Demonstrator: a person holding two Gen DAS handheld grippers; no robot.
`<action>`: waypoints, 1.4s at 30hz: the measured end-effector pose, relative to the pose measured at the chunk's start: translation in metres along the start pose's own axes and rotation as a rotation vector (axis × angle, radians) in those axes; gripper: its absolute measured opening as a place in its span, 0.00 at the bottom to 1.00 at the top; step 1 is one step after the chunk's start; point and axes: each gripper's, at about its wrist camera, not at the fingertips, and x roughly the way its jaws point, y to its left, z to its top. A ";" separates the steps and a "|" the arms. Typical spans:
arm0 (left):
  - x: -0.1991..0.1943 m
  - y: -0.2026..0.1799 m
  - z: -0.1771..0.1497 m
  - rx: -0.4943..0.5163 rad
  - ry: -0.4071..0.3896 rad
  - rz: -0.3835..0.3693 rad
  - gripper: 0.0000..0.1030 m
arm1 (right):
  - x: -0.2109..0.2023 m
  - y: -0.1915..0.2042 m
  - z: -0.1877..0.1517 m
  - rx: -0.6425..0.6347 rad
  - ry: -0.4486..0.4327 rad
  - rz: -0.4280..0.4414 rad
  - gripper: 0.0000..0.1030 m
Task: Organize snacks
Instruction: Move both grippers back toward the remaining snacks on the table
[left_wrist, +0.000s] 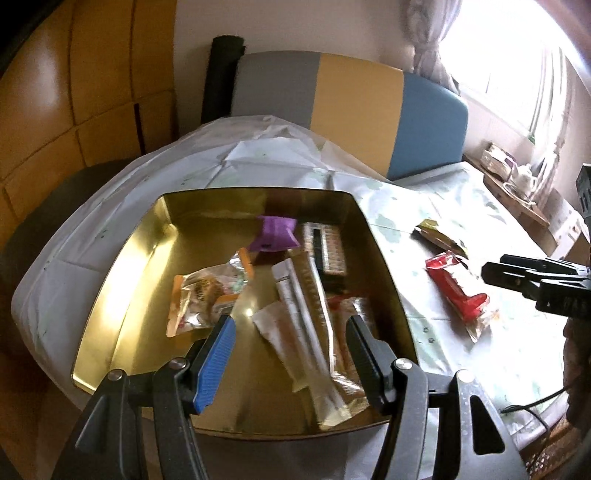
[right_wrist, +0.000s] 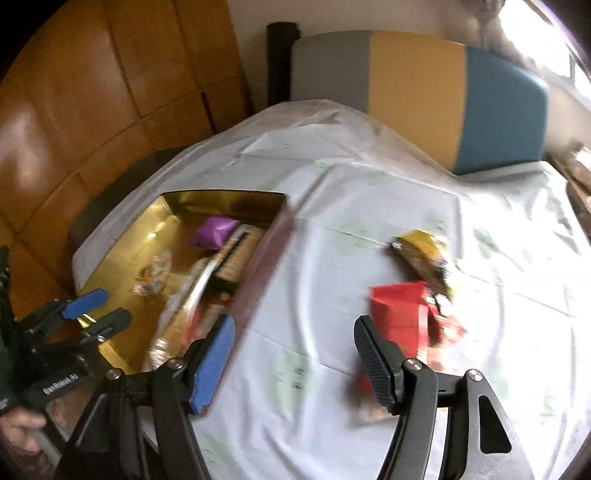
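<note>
Ribbed fingers (left_wrist: 360, 354) over shiny gold tin (left_wrist: 122, 295), crinkly wrappers

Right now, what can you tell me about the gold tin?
The gold tin is a wide, shallow, squarish open box, shiny gold inside, apparently metal, with low walls and rounded corners. It sits flat on the white cloth at the table's left end. No lid shows. Inside lie several wrapped snacks, among them a purple packet near the far wall. The left tool hovers open over its near side, gripping nothing.
</note>
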 end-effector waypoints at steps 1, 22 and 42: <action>-0.001 -0.003 0.000 0.008 -0.002 -0.002 0.61 | -0.003 -0.009 -0.003 0.010 0.000 -0.015 0.67; 0.005 -0.083 0.007 0.183 0.031 -0.085 0.61 | -0.035 -0.198 -0.057 0.323 0.086 -0.384 0.73; 0.080 -0.184 0.030 0.192 0.232 -0.263 0.57 | -0.047 -0.207 -0.056 0.404 0.041 -0.352 0.80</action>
